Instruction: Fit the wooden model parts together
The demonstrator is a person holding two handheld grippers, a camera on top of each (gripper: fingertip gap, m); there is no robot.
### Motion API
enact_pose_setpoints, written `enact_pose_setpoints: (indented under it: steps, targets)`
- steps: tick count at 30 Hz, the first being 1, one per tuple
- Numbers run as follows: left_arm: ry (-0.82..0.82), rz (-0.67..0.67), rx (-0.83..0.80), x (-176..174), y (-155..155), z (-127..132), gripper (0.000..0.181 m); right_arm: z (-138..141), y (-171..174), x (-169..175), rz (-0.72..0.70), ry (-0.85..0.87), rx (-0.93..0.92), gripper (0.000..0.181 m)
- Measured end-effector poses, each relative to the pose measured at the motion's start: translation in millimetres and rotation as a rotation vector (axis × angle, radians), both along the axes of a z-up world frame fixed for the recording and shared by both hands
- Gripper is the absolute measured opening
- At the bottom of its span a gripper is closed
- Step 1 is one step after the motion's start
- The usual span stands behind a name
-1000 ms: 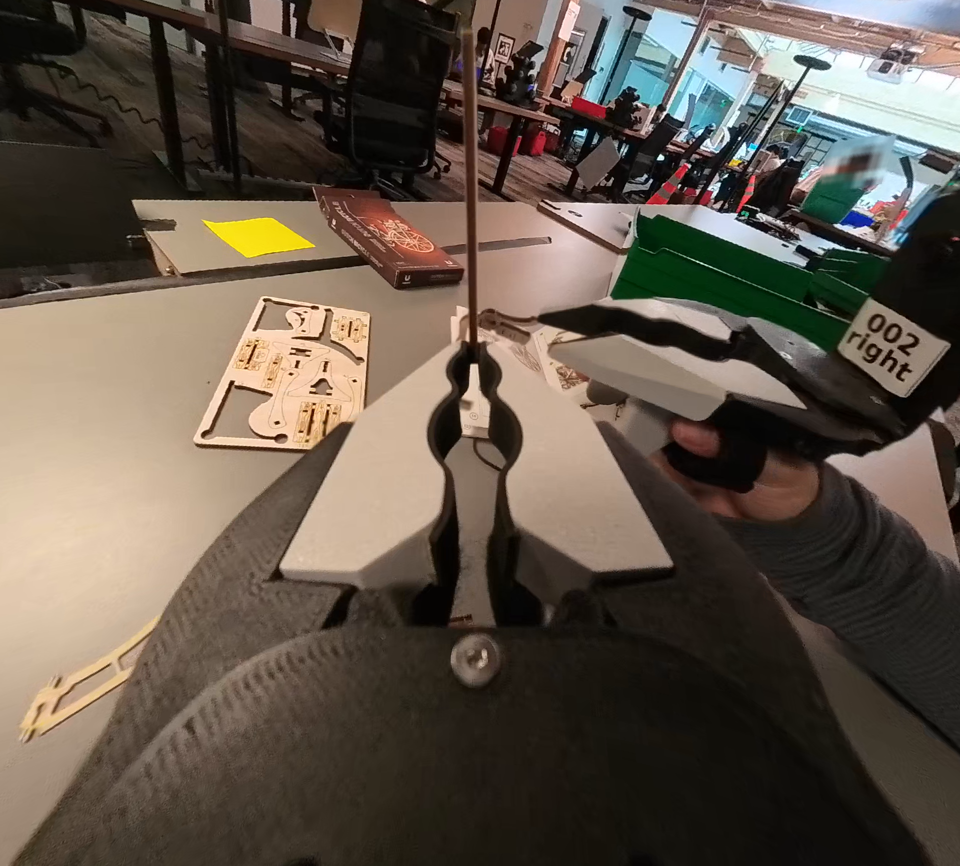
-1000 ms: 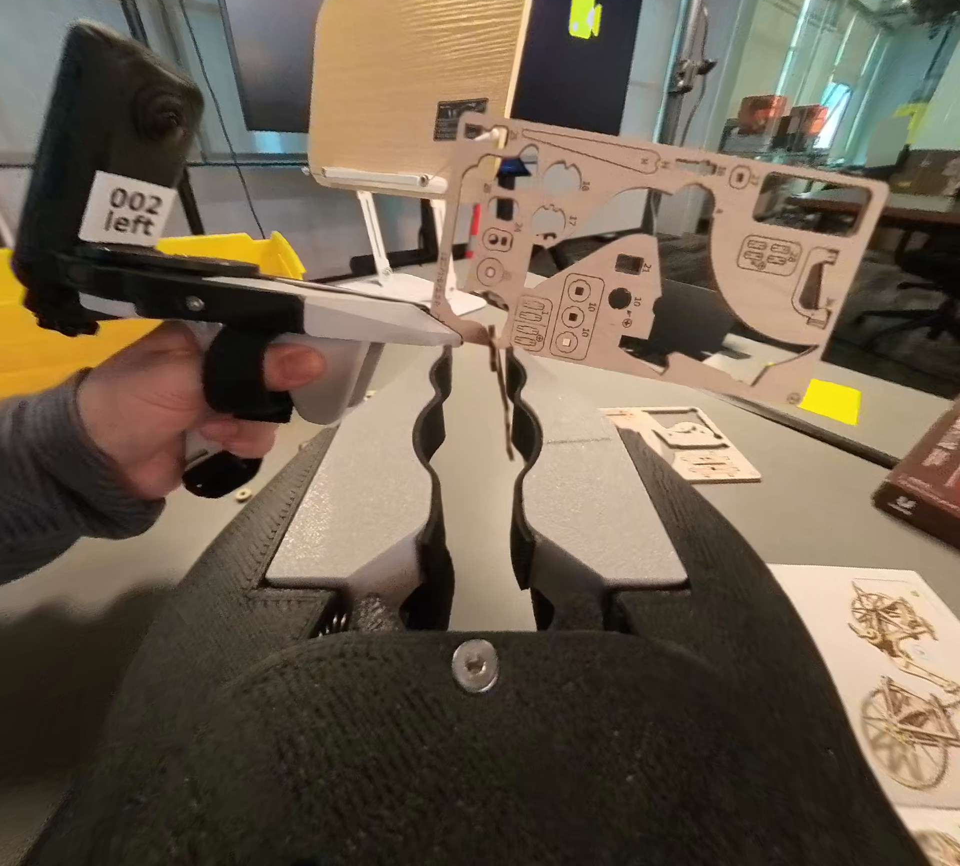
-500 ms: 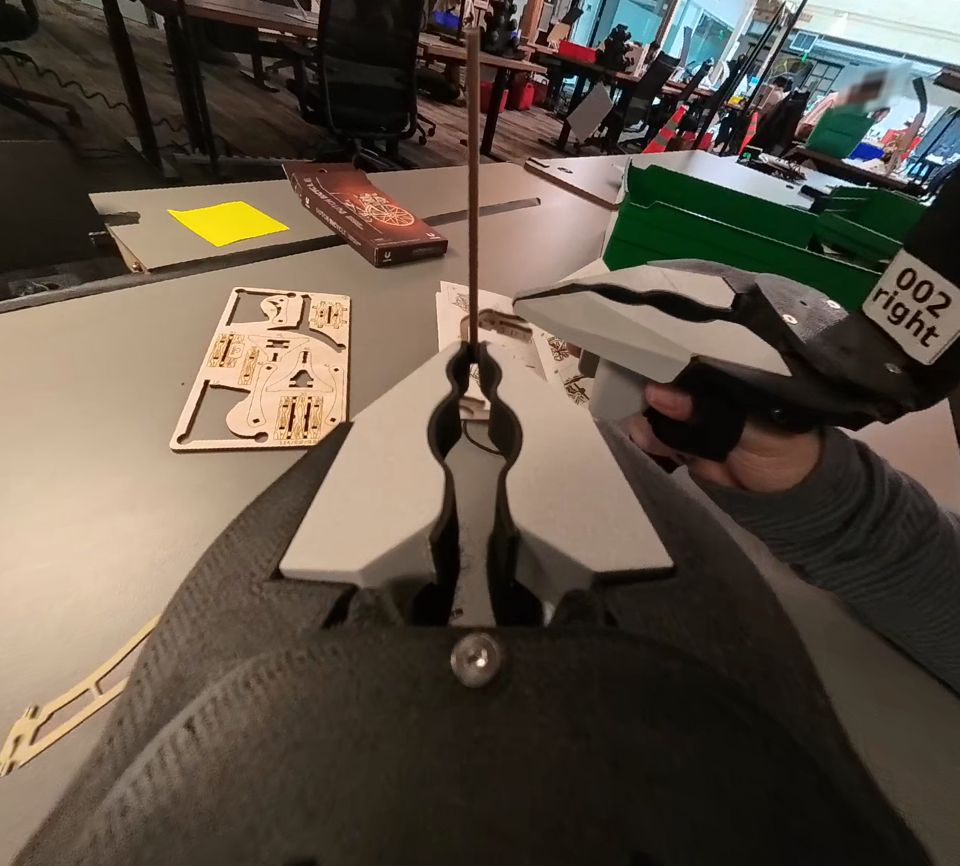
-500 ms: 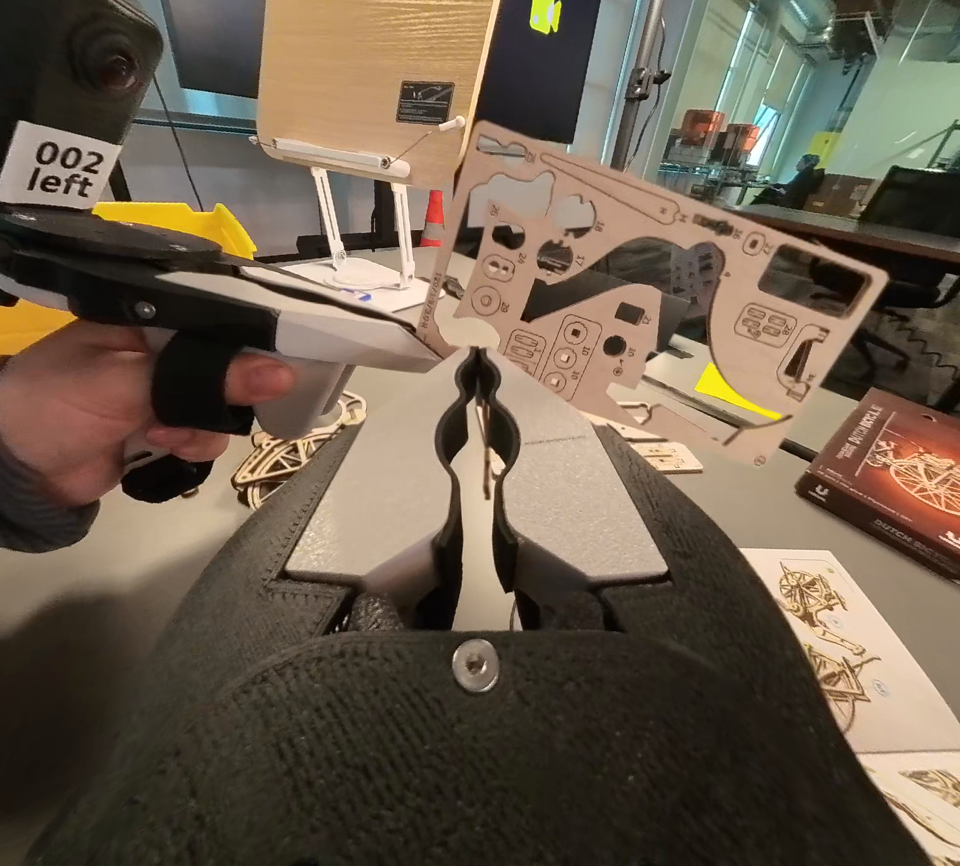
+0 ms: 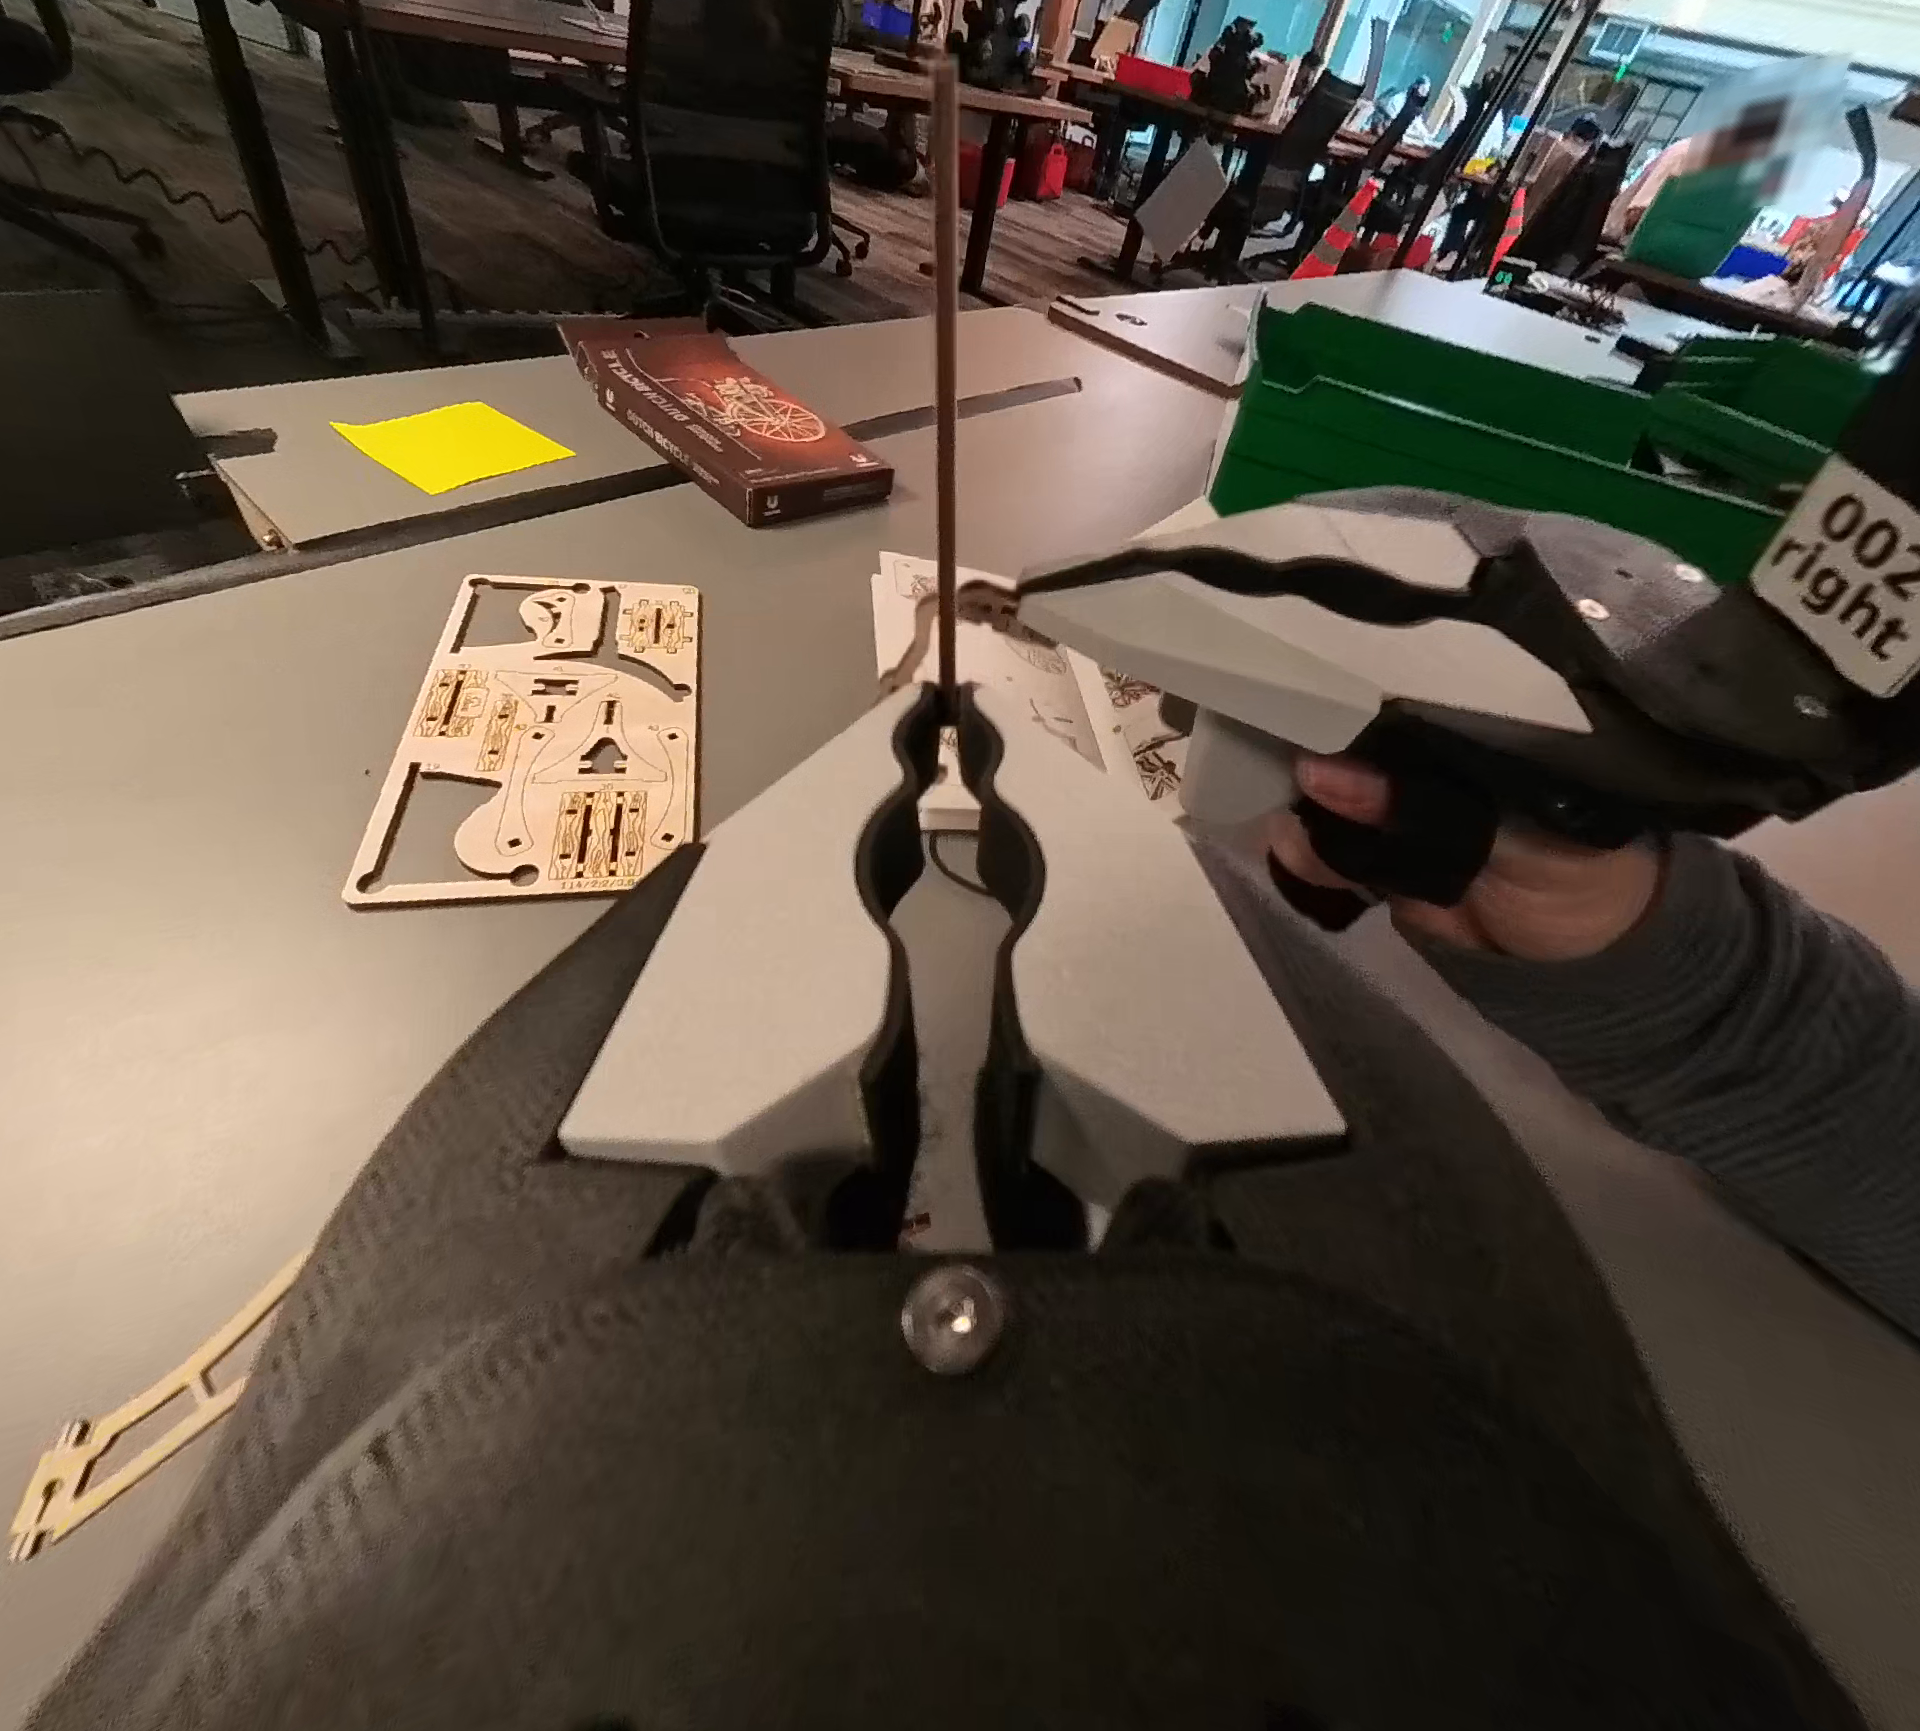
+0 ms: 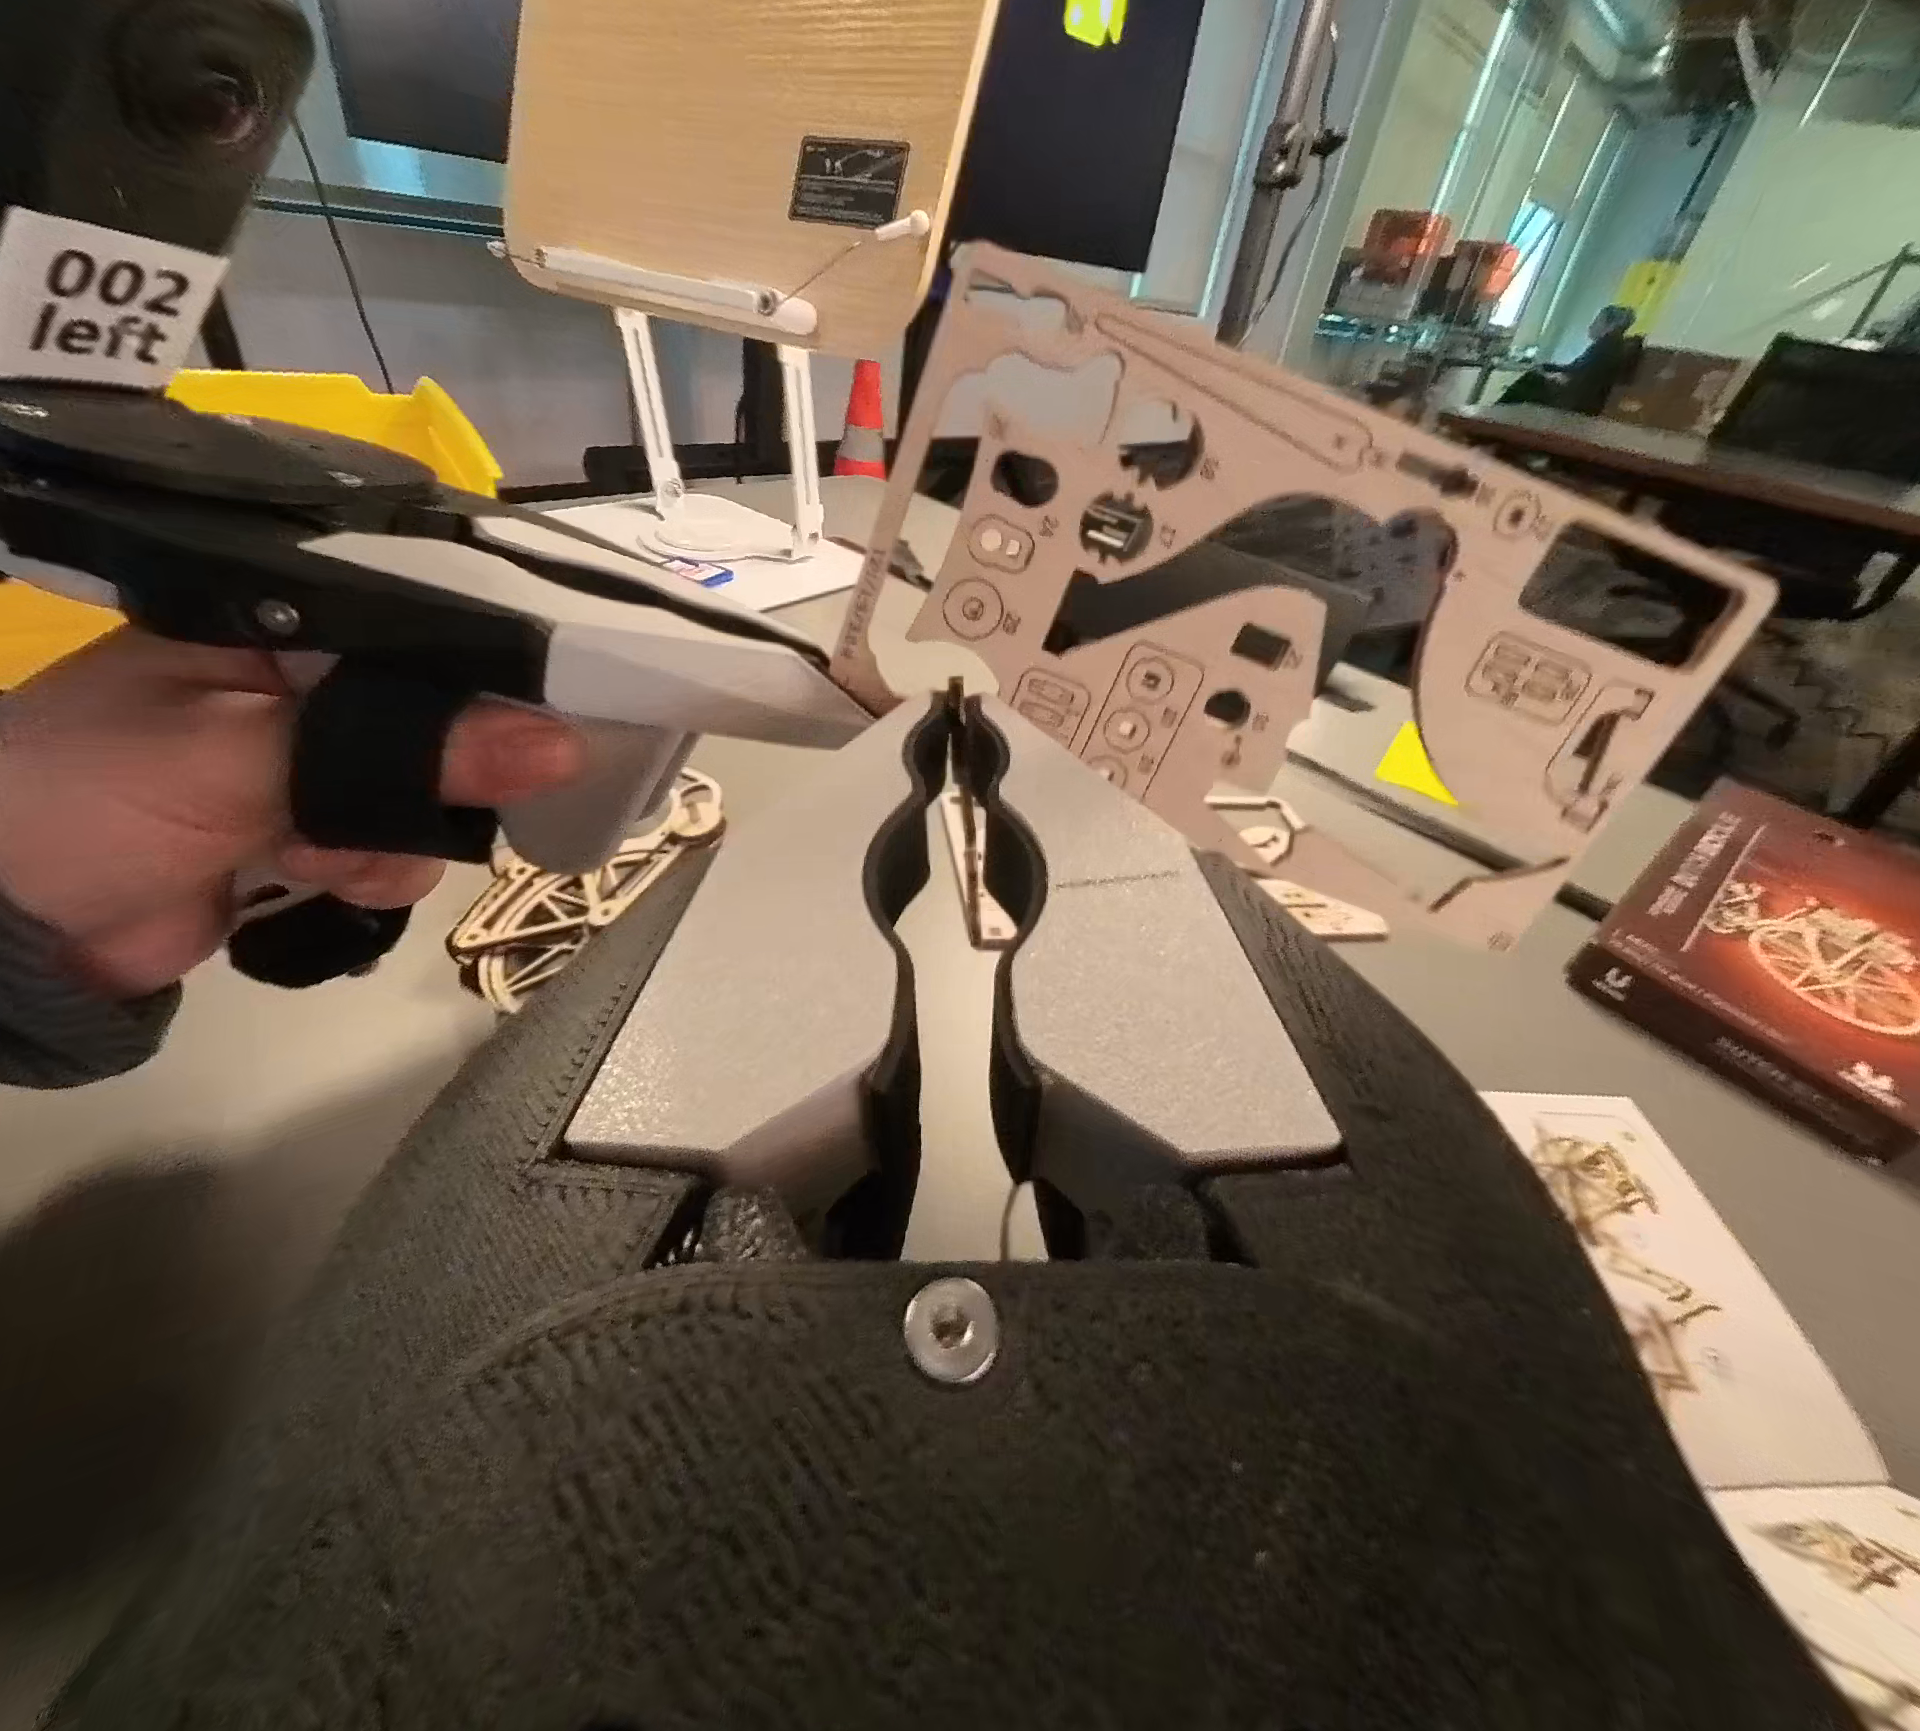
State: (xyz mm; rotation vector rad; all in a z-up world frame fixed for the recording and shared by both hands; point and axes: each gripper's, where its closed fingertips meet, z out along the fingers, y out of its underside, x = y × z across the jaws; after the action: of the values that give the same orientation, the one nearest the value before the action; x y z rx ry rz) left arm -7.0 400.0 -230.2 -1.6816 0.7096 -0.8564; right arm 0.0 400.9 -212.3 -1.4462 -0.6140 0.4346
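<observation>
My left gripper (image 5: 948, 694) is shut on the lower corner of a thin wooden parts sheet (image 5: 943, 351), which stands upright and edge-on in the left wrist view. The right wrist view shows the sheet's face (image 6: 1299, 538), tilted, with many cut-outs, and the left gripper (image 6: 847, 694) coming in from the left. My right gripper (image 6: 956, 710) is shut on a small thin wooden part (image 6: 971, 850) right at the sheet's lower left corner. In the left wrist view the right gripper (image 5: 1023, 606) has its tips against the sheet.
A second parts sheet (image 5: 540, 736) lies flat on the grey table (image 5: 208, 1006). A brown box (image 5: 727, 424), a yellow note (image 5: 452, 445), green bins (image 5: 1455, 424) and instruction pages (image 6: 1662, 1318) lie around. A wooden stand (image 6: 748, 81), yellow bin (image 6: 332, 424) and built wheel assembly (image 6: 582, 892) sit behind. Left and right tips are no more than a few centimetres apart.
My right gripper went from open around the small part to shut on it. The sheet has tilted and dropped lower in the right wrist view. The left gripper stayed shut on it.
</observation>
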Motion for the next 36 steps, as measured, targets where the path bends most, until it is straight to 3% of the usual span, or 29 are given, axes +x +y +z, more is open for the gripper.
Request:
enact_pose_setpoints:
  steps: [8,19,27,32,36]
  targets:
    - [0.067,-0.045,0.050,9.4,-8.2,-2.3,0.001,-5.1,1.5,-0.6,-0.077,-0.180,0.089,0.000]
    - [0.003,-0.009,-0.013,0.0,0.7,-3.0,0.002,1.1,-2.6,-1.9,-0.035,-0.110,0.090,0.013]
    - [-0.181,0.029,-0.119,-17.1,14.1,4.1,0.002,7.2,-0.4,8.8,-0.042,-0.032,0.083,0.016]
    - [-0.508,-0.097,-0.282,-24.1,9.5,29.8,0.001,-5.0,-0.1,-1.6,0.028,-0.030,-0.011,0.025]
    - [-0.491,-0.117,-0.275,-17.8,6.5,29.1,0.001,-21.4,0.4,-13.5,0.073,-0.056,-0.084,0.036]
